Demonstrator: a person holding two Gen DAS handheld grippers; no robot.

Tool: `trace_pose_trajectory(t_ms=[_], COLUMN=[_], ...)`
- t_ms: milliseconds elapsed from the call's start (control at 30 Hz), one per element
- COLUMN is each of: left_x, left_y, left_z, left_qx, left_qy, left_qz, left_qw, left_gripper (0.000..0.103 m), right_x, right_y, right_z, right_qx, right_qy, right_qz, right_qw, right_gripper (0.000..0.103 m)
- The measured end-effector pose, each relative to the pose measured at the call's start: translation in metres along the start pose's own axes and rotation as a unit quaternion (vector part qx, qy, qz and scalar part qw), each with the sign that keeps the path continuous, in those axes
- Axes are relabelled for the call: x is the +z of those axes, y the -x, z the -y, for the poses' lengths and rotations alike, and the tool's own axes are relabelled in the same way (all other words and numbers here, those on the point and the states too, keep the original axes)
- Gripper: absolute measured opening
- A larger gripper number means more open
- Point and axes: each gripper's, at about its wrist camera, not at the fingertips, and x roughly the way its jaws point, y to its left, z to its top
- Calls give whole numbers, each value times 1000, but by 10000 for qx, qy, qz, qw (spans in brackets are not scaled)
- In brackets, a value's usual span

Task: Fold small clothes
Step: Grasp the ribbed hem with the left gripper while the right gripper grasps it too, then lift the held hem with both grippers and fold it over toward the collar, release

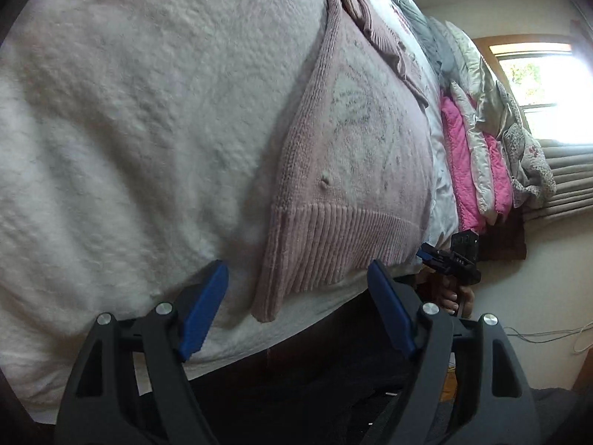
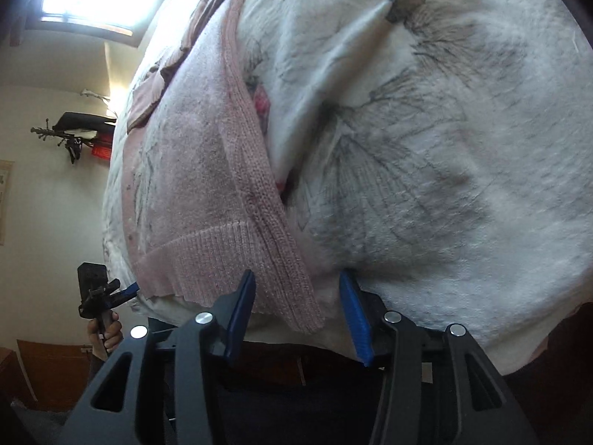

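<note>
A pink knitted sweater (image 1: pixel 355 137) lies flat on a white fluffy blanket (image 1: pixel 129 129) on a bed, faint grey markings on its body. Its ribbed hem (image 1: pixel 333 237) reaches the bed's near edge. My left gripper (image 1: pixel 296 296) is open, its blue pads either side of one hem corner without pinching it. In the right wrist view, the sweater (image 2: pixel 200 185) shows a side seam running down to its other hem corner (image 2: pixel 296 296). My right gripper (image 2: pixel 298 311) is open around that corner. Each gripper also shows in the other's view: right gripper (image 1: pixel 448 256), left gripper (image 2: pixel 100 293).
Folded pink and white quilts (image 1: pixel 467 148) are stacked along the far side of the bed, below a bright window (image 1: pixel 537 74). A blanket with a grey leaf print (image 2: pixel 426 129) spreads right of the sweater. Dark floor lies under the bed edge. A wall rack (image 2: pixel 74 133) holds items.
</note>
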Motion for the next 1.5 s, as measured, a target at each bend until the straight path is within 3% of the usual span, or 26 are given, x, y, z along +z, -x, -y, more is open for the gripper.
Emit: trace_pose_trajectory(t_ms=[267,367,433,500,567,633,800,1033,1100,1200,1500], left_x=[1,1,-1,-3,-4,-4,-7,-7,-8,-12,-20], left_y=[-14,-13,-13,-16,-21,-27,-25,-23,-21,-14,40], left_z=[1,4,2,0,0,-1,-3,-11,-9,-1,39], left_qx=[-44,1,-70,-98,-61,-38,-225,-263,-314,-387,-1348], left_qy=[64,21,113,147,147,178,273,444,477,549,667], left_qz=[6,-8,-15,-66,-145,-216,-79,-62,-27,42,697], left_qw=[10000,10000,9999,9998,9998,9996,9993,9986,9984,9977,9862], left_gripper=[76,61,37,27,24,8,9,8,8,7,7], right_x=[-1,-2,-3,-3,-2,-2,-5,-4,-5,-9,-10], right_y=[-12,-19,-22,-24,-25,-25,-25,-30,-30,-19,30], right_z=[-11,-13,-14,-17,-18,-17,-16,-11,-11,-13,-40], right_qx=[106,199,217,222,237,271,291,372,469,649,1802], right_qy=[60,67,85,123,100,68,82,14,-2,-12,-44], right_qz=[-54,-130,-173,-202,-201,-205,-209,-212,-296,-196,339], right_qw=[9999,9997,9996,9995,9995,9994,9993,9991,9985,9977,9830], right_gripper=[51,51,51,51,51,51,44,43,12,11,10])
